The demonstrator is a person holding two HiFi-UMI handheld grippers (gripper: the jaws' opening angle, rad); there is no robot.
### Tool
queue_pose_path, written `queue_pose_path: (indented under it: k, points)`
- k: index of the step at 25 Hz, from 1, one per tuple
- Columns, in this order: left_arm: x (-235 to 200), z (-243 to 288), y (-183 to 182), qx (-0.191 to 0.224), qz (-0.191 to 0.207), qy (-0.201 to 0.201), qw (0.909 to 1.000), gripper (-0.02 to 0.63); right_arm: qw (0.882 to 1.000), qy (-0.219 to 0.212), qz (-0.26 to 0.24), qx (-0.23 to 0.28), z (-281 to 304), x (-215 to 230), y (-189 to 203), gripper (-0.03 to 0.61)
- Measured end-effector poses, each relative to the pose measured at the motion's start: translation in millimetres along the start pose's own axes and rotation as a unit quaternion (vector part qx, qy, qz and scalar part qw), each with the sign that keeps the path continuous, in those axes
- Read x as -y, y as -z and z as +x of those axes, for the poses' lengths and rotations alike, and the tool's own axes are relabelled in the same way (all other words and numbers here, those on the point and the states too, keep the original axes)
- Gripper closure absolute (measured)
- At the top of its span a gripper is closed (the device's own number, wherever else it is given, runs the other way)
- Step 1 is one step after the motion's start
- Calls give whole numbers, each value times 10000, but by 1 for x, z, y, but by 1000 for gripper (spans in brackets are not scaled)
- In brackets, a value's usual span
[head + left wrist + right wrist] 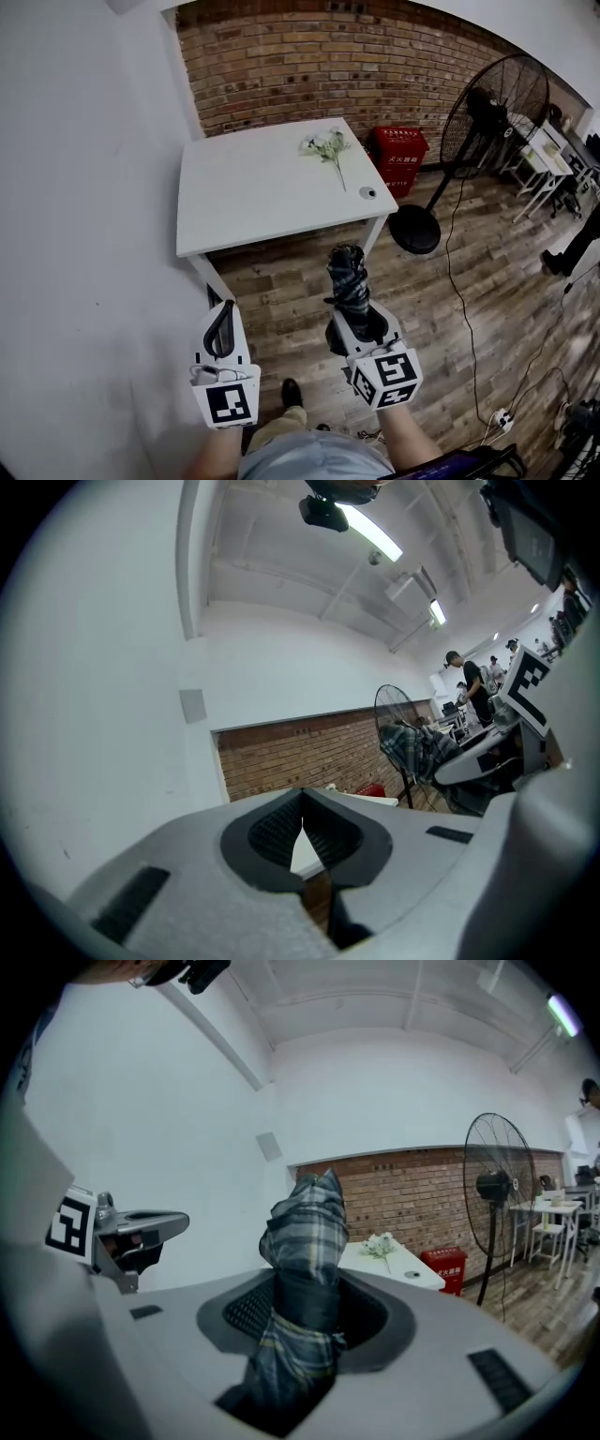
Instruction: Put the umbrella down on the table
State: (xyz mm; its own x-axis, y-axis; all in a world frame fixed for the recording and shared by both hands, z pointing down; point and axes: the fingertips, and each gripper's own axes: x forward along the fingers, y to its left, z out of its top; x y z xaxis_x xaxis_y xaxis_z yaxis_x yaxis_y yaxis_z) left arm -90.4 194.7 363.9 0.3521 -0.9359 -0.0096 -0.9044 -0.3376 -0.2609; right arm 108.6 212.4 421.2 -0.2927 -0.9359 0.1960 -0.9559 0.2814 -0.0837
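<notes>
A folded plaid umbrella sticks out forward from my right gripper, whose jaws are shut on its lower part. In the right gripper view the umbrella rises between the dark pads and hides the gap. The white table stands ahead, beyond both grippers, with the umbrella's tip short of its near edge. My left gripper is to the left, near the table's front left leg, with its jaws shut and nothing between them. It shows again at the left of the right gripper view.
A bunch of white flowers and a small round thing lie on the table's right part. A white wall runs along the left. Right of the table stand a red box and a pedestal fan; a cable trails over the wooden floor.
</notes>
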Motion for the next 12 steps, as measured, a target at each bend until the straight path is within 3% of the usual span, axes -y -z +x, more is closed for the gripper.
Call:
queue_pose_path:
  k: [12]
  points:
    - [-77, 72, -17, 480, -105, -52, 9988, 606, 9988, 108, -254, 396, 86, -11, -64, 397]
